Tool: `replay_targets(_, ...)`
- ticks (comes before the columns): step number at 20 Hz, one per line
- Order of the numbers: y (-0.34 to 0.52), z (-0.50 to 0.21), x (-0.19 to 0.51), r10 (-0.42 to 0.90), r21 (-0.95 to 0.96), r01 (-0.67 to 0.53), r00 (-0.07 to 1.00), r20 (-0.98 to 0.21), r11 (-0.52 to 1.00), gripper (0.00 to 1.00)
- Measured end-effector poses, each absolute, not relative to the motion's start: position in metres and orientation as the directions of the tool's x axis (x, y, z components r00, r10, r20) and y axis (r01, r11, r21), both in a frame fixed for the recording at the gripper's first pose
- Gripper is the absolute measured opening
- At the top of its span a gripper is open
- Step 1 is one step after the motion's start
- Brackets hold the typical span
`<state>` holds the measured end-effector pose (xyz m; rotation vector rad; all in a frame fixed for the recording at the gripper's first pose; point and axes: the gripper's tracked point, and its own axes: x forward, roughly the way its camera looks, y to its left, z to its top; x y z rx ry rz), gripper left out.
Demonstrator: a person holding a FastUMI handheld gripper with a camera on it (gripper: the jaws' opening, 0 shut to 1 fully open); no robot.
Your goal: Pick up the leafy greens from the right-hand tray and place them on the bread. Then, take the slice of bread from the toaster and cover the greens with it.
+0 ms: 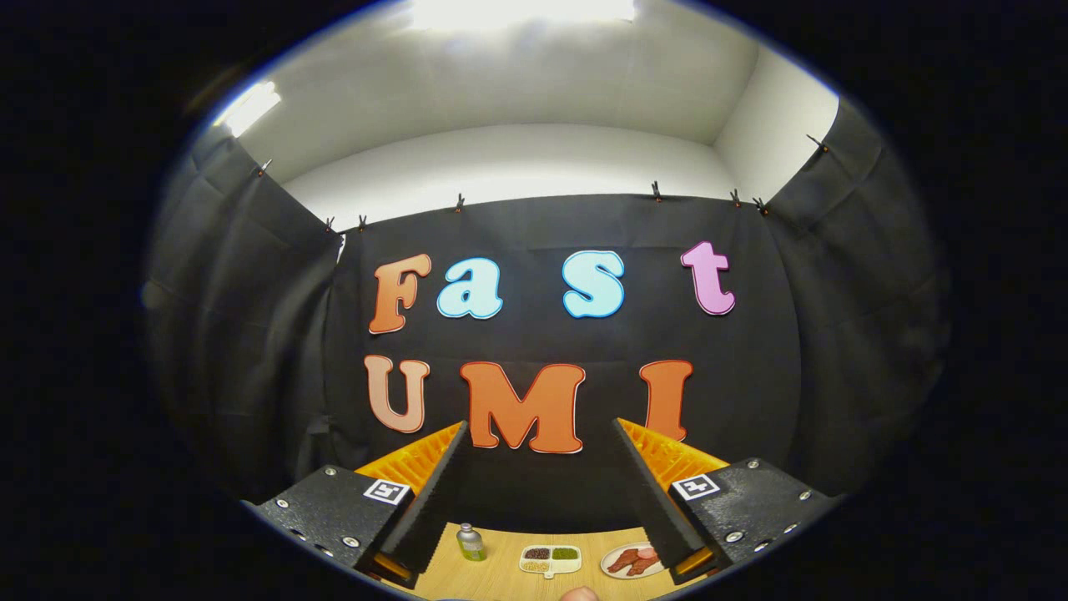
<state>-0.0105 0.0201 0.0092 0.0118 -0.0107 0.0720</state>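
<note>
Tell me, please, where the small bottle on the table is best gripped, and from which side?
Probably around its body below the cap, coming in level from the front: the small bottle stands upright, apart from the divided dish, so both flanks are free. The gripper has its jaws open, holding nothing.

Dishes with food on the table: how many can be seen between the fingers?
2: a divided dish right of the small bottle, and a plate beside the right finger. The gripper is open; others may be hidden.
</note>
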Motion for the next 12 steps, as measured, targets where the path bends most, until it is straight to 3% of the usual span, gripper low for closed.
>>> replay_targets(6, 0.013, -0.040, -0.007, 0.067, -0.016, -0.069, 0.996, -0.066, 0.998, 0.98)
replay_targets(12, 0.002, -0.126, -0.010, 0.074, 0.001, -0.076, 0.964, -0.256, 0.997, 0.98)
